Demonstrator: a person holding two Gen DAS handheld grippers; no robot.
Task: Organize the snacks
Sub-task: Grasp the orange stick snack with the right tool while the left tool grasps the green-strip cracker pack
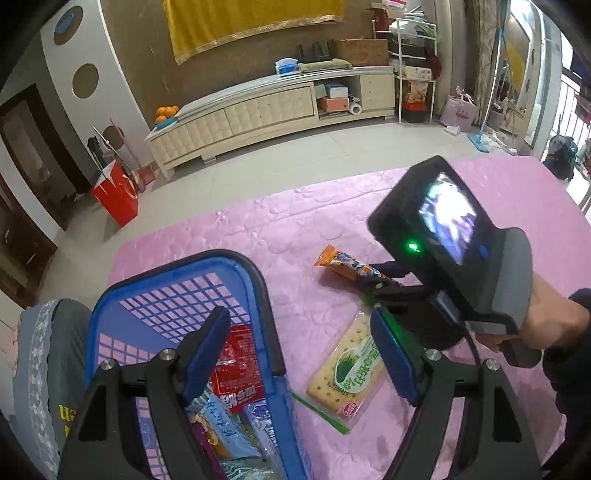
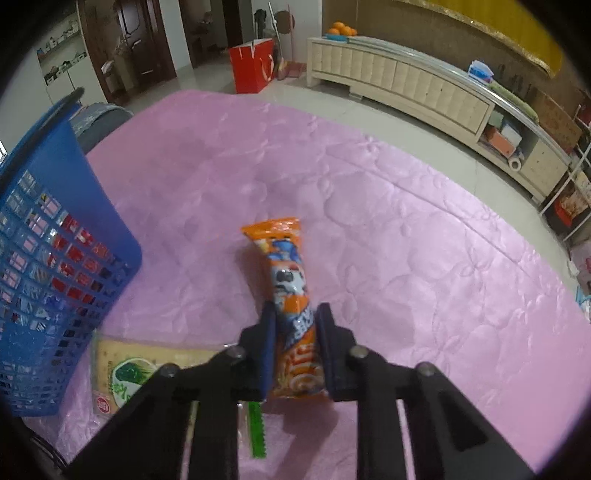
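Gripping the orange snack tube (image 2: 293, 295) on the pink cloth (image 2: 406, 240), right gripper (image 2: 295, 354) clamped at its near end.
Left gripper (image 1: 295, 354) spread wide, empty. Next: lift, carry into blue basket (image 1: 177, 273); cracker pack (image 1: 347, 373) remains.

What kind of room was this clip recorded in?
Most likely a home living room: a long cream TV cabinet stands against the wall with oranges at one end, a yellow cloth hangs above it, and the pink quilted table cover carries the snacks.
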